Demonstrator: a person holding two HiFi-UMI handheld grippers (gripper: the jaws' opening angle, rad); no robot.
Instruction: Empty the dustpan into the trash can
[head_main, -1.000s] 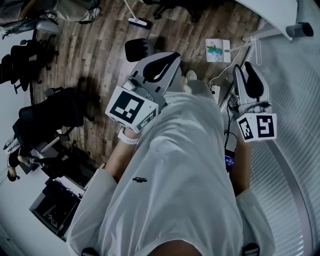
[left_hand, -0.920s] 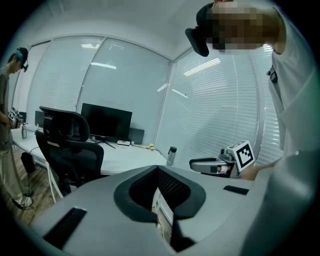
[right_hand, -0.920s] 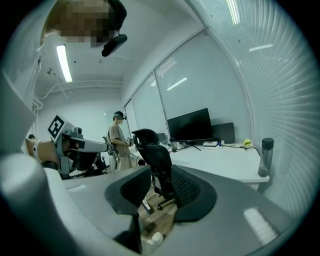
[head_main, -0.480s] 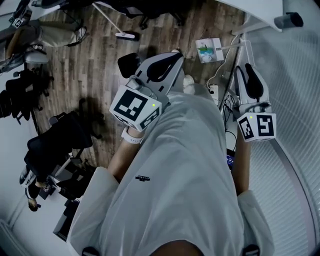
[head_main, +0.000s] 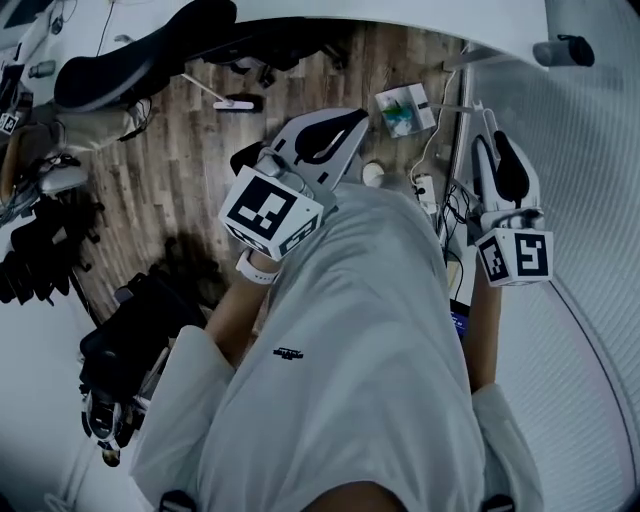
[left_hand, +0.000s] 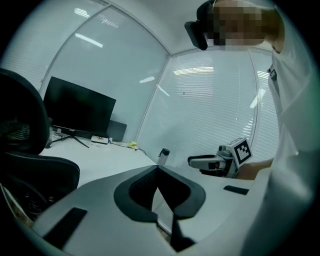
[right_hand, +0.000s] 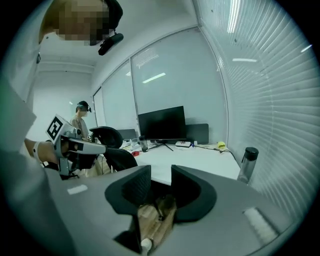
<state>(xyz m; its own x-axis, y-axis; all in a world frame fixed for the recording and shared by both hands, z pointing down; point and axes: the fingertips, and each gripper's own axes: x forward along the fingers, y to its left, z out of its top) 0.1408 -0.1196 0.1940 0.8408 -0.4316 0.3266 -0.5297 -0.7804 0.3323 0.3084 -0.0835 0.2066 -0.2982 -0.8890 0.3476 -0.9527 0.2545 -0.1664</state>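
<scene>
No dustpan or trash can shows plainly in any view. My left gripper (head_main: 355, 115) is held out in front of the person's white shirt, above the wooden floor. Its jaws are shut tip to tip on nothing (left_hand: 159, 168). My right gripper (head_main: 488, 140) is over by the blinds, open, with an empty gap between its pads (right_hand: 160, 175). Each gripper shows in the other's view: the right gripper (left_hand: 216, 162) and the left gripper (right_hand: 75, 147). A dark thing (head_main: 248, 157) lies on the floor beside the left gripper, half hidden, and I cannot tell what it is.
A long-handled white-headed floor tool (head_main: 238, 102) lies on the wood floor. Nearby are a small box (head_main: 403, 108) and a power strip (head_main: 427, 188) with cables. A white desk (right_hand: 195, 157) carries a monitor (right_hand: 161, 122) and a bottle (right_hand: 247, 162). Black chairs (head_main: 140, 45) and another person (right_hand: 81, 117) are around.
The person has turned, so the floor, the box and the long-handled tool have slid across the head view. Both grippers swung with the body. Neither gripper's jaws have changed.
</scene>
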